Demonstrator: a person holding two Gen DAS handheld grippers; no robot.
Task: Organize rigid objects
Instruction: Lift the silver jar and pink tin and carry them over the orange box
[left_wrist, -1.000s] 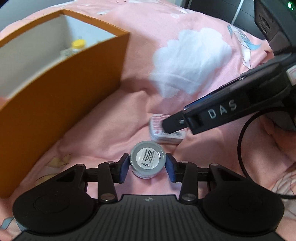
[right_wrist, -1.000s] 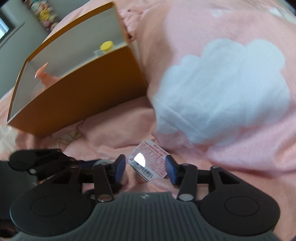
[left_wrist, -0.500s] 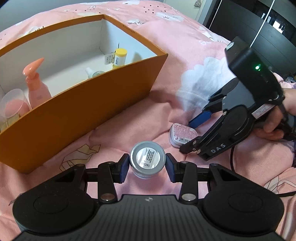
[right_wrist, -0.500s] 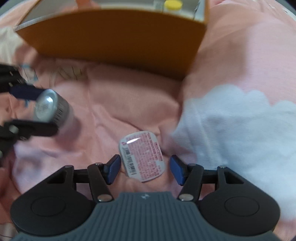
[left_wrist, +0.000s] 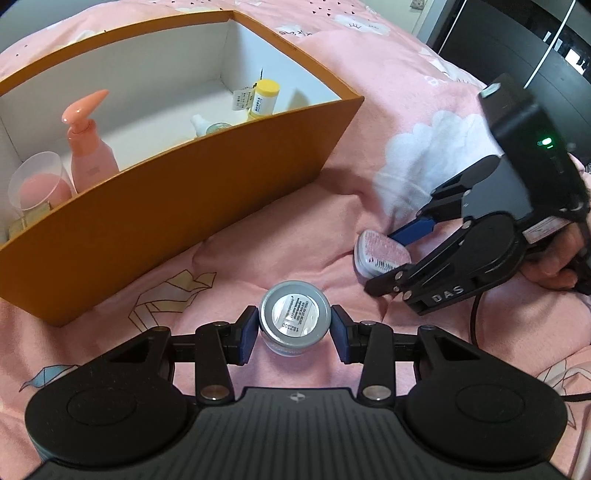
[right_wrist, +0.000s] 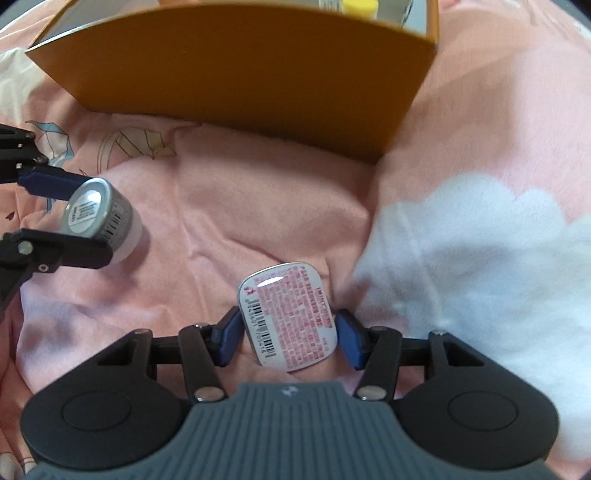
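Observation:
My left gripper (left_wrist: 294, 334) is shut on a small grey jar (left_wrist: 294, 321) with a silver lid and holds it above the pink bedspread; the jar also shows in the right wrist view (right_wrist: 98, 218). My right gripper (right_wrist: 289, 338) has its blue pads against both sides of a flat white tin with a pink label (right_wrist: 291, 312), which rests on the bedspread. In the left wrist view the tin (left_wrist: 380, 254) sits between the right gripper's fingers (left_wrist: 413, 229). An open orange box (left_wrist: 207, 192) stands behind both.
Inside the box are a pink pump bottle (left_wrist: 88, 144), a clear cup with a pink sponge (left_wrist: 37, 181), a yellow-capped vial (left_wrist: 264, 98) and a small white bottle (left_wrist: 201, 123). The box's orange wall (right_wrist: 258, 70) stands just beyond the tin. Dark furniture is at the far right.
My left gripper has lifted and drawn back with the jar, so the box interior now shows. My right gripper has swung round the tin and closed in on its sides.

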